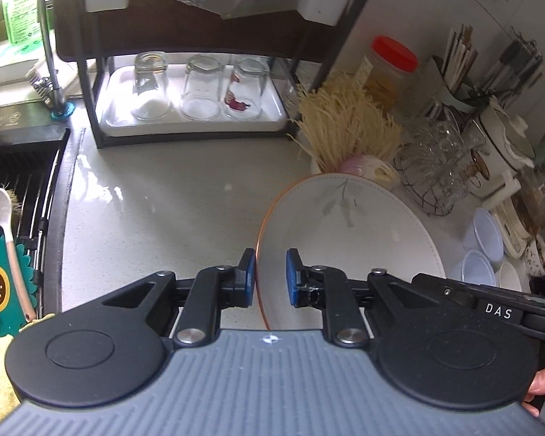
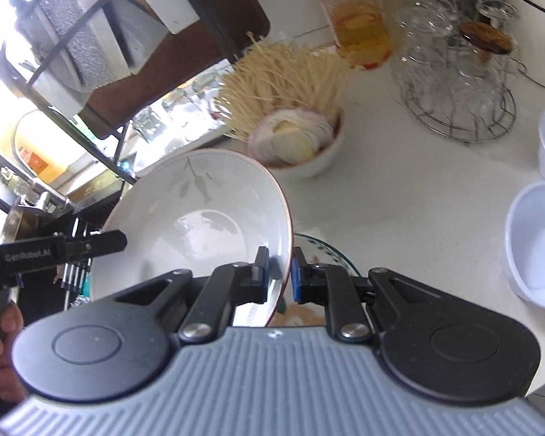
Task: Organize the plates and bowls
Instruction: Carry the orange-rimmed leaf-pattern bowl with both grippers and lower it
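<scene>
A white plate with a grey leaf print and a brown rim (image 1: pixel 348 229) is held tilted above the counter between both grippers. In the left wrist view my left gripper (image 1: pixel 270 278) straddles the plate's left rim with a gap between its blue pads, so it looks open. In the right wrist view my right gripper (image 2: pixel 280 274) is shut on the same plate (image 2: pixel 196 210) at its right rim. The left gripper's body (image 2: pixel 54 250) shows at the plate's far side. A glass dish with a dotted rim (image 2: pixel 327 250) lies below the plate.
A black rack holds a white tray with three upturned glasses (image 1: pixel 196 87). A small bowl of noodles and sliced onion (image 2: pixel 301 145) stands behind the plate. A wire basket of glasses (image 2: pixel 457 83), a red-lidded jar (image 2: pixel 356 18) and white plastic bowls (image 2: pixel 537 243) are at the right. The sink rack (image 1: pixel 18 189) is left.
</scene>
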The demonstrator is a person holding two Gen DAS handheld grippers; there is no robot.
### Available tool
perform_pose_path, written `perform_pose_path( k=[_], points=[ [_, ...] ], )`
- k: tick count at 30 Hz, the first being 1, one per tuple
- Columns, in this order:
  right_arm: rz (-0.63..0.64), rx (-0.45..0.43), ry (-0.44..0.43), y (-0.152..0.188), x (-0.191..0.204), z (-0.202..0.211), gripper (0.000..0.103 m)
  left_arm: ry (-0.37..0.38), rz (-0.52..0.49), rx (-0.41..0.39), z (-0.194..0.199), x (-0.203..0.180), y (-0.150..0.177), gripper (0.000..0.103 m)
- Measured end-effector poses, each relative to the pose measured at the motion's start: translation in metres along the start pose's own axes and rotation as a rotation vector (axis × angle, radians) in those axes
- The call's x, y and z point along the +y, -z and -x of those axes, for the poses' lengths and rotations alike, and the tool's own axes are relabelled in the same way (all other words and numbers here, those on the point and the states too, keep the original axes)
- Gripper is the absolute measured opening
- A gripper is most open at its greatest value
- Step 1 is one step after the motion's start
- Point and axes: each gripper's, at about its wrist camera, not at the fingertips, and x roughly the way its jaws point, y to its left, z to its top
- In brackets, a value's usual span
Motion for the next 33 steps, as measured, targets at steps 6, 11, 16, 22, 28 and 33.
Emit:
perform_pose_path(
  k=[6, 11, 16, 22, 28, 33],
  points=[
    [-0.026, 0.007, 0.049, 0.008, -0.016, 0.004, 0.015, 0.047, 0.019, 0.064, -0.019, -0.009, 0.008, 0.02],
    [-0.068, 0.053, 0.071, 0.017, -0.033, -0.002, 0.016, 0.038, -0.044, 0.108, -0.034, -0.022, 0.017, 0.02],
    [-0.069, 0.068, 0.08, 0.027, -0.037, -0.008, 0.016, 0.023, -0.03, 0.144, -0.043, -0.021, 0.024, 0.02],
    [-0.057, 0.068, 0.11, 0.032, -0.04, -0.013, 0.017, -0.018, -0.052, 0.18, -0.055, -0.03, 0.031, 0.02],
    [-0.033, 0.072, 0.124, 0.037, -0.042, -0.018, 0.017, -0.06, -0.074, 0.204, -0.066, -0.036, 0.037, 0.02],
    [-0.018, 0.055, 0.13, 0.04, -0.043, -0.019, 0.018, -0.076, -0.097, 0.217, -0.07, -0.04, 0.039, 0.02]
  ],
)
